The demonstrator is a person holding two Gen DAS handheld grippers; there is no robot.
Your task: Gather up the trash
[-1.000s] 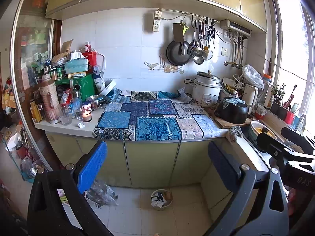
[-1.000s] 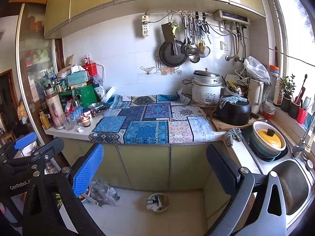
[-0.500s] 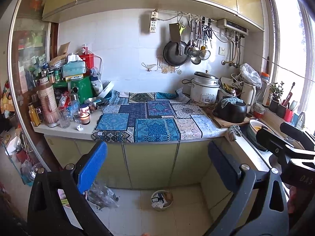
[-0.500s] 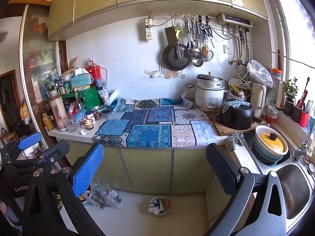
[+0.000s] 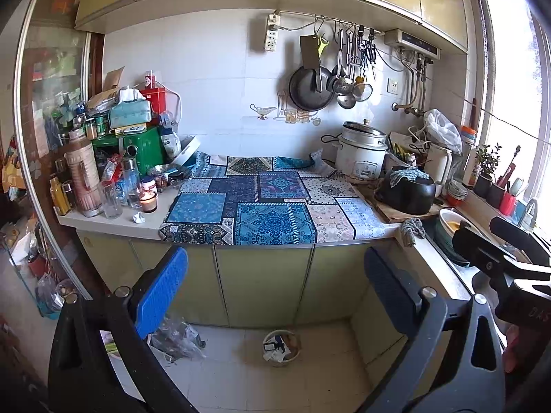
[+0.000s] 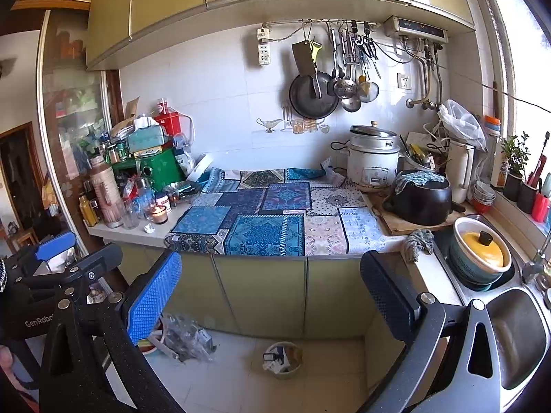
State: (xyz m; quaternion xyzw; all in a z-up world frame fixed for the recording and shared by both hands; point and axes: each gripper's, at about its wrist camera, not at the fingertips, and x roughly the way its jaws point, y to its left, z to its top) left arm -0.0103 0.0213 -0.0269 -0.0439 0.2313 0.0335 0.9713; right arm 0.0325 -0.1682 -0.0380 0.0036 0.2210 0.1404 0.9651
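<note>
While empty, both claws [image 5: 275,296] [image 6: 272,296] wide apart.

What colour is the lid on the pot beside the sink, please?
Yellow lid with a black knob; right wrist view.

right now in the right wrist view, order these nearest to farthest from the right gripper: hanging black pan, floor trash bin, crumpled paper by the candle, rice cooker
From the right gripper:
1. Floor trash bin, on the floor tiles just below and ahead.
2. Crumpled paper, front left of the counter beside the candle.
3. Rice cooker, back right of the counter.
4. Hanging black pan, on the wall above the counter.
</note>
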